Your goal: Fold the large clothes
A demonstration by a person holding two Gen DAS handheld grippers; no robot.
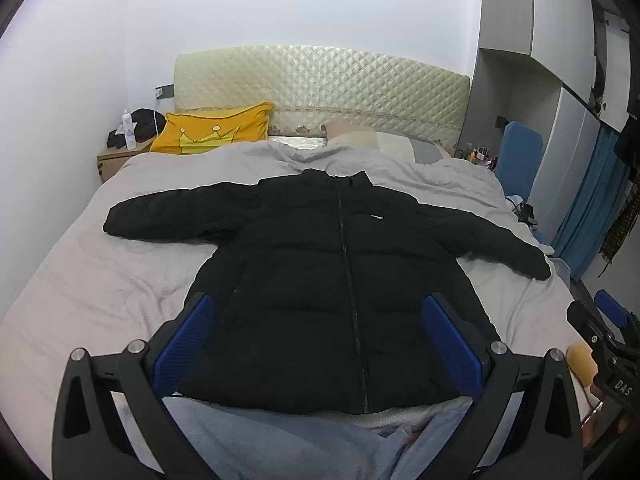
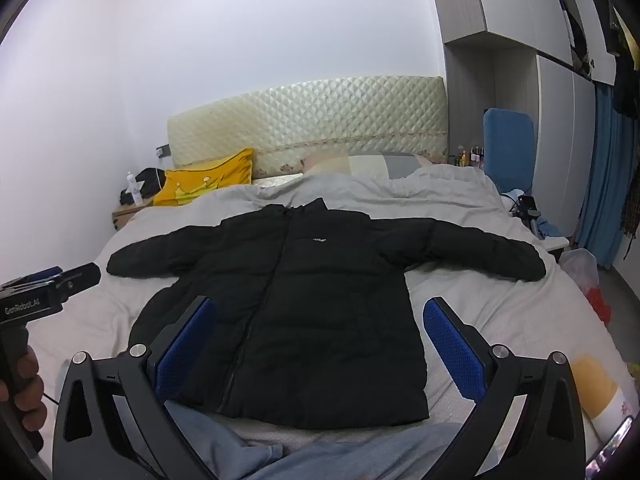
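A black puffer jacket [image 1: 324,264] [image 2: 304,292] lies flat and zipped on the grey bedcover, sleeves spread out to both sides, collar toward the headboard. My left gripper [image 1: 316,320] hovers over the jacket's lower hem, jaws wide open with nothing between the blue pads [image 1: 188,344]. My right gripper [image 2: 320,320] also hangs open above the hem, slightly right of the zipper, its blue pads [image 2: 452,344] apart and touching nothing. The left tool [image 2: 48,292] shows at the left edge of the right wrist view, held by a hand.
A grey bedcover [image 1: 88,280] spans the bed up to a quilted cream headboard [image 1: 320,84]. A yellow pillow [image 1: 212,128] and a nightstand [image 1: 116,156] sit far left. A wardrobe [image 2: 560,120] and blue curtain [image 2: 608,168] stand right. Grey-blue fabric [image 2: 320,456] lies just below the hem.
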